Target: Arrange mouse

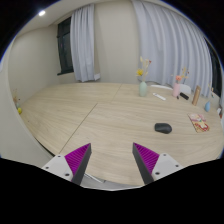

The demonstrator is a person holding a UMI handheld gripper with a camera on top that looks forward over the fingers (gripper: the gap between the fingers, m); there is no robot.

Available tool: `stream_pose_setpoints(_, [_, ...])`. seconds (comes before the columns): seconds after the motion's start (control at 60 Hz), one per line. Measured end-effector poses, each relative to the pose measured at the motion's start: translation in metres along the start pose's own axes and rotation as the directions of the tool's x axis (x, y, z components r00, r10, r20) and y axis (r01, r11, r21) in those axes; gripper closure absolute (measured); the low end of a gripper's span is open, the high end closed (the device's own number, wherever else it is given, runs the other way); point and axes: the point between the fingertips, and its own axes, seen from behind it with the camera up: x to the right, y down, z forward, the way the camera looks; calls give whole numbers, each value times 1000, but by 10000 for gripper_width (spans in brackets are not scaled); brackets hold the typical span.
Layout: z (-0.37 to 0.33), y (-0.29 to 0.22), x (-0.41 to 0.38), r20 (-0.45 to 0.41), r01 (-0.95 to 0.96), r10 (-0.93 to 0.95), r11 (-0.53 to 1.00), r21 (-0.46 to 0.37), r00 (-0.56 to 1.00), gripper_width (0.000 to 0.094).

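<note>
The hand-held gripper (pixel 113 160) hangs open above the near edge of the worktop (pixel 90 115), its two fingers spread wide with nothing between them; the purple pads (pixel 77 158) face each other across bare wood. The mouse (pixel 163 127), dark and small, lies on the worktop well beyond the fingers, off to the right of the right one. Farther right sits a small flat object (pixel 198 123). Toward the back stands a vase (pixel 143 87) with flowers, with curtains (pixel 160 40) behind it.
</note>
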Motion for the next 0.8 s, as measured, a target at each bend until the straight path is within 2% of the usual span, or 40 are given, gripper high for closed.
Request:
stream_pose_setpoints(0.25, [-4, 4, 36, -54, -11, 11, 1000, 5, 998, 83])
stream_pose_setpoints(0.8, [-12, 49, 196, -264, -77, 72, 997, -7, 962, 83])
